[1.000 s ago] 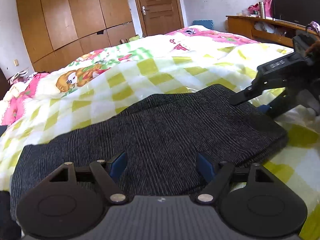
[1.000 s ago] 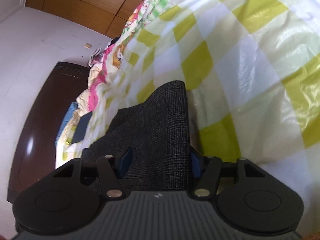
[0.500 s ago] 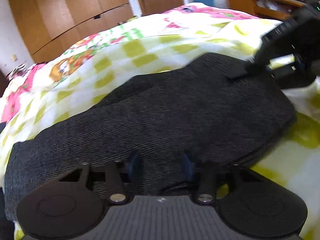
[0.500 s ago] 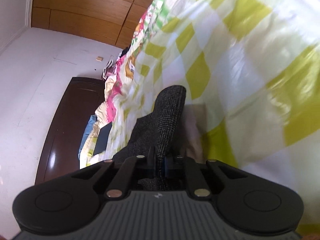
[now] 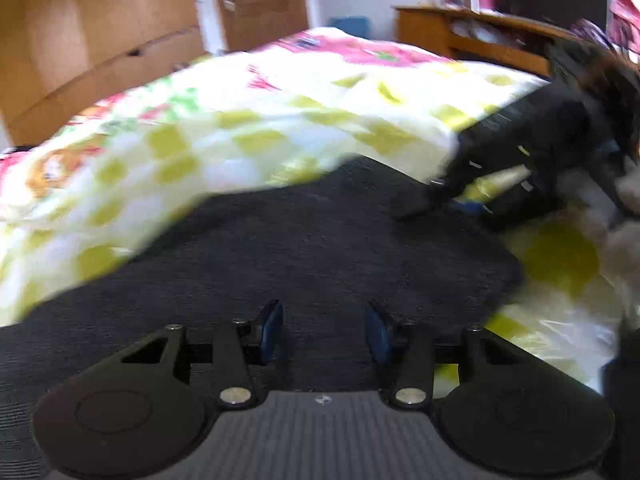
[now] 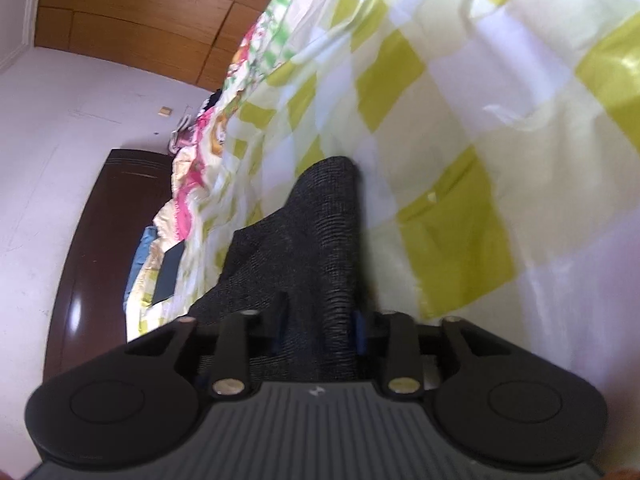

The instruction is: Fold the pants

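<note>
Left gripper (image 5: 324, 330) jaws just opening, spread over the dark pants (image 5: 304, 248) lying right ahead (blurred); right gripper (image 6: 318, 326) also opening, cloth edge between its parted pads, unpinched.

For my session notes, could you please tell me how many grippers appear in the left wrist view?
2. The left gripper fills the bottom of the frame, over the dark pants. The right gripper reaches in from the right edge, at the pants' far corner.
</note>
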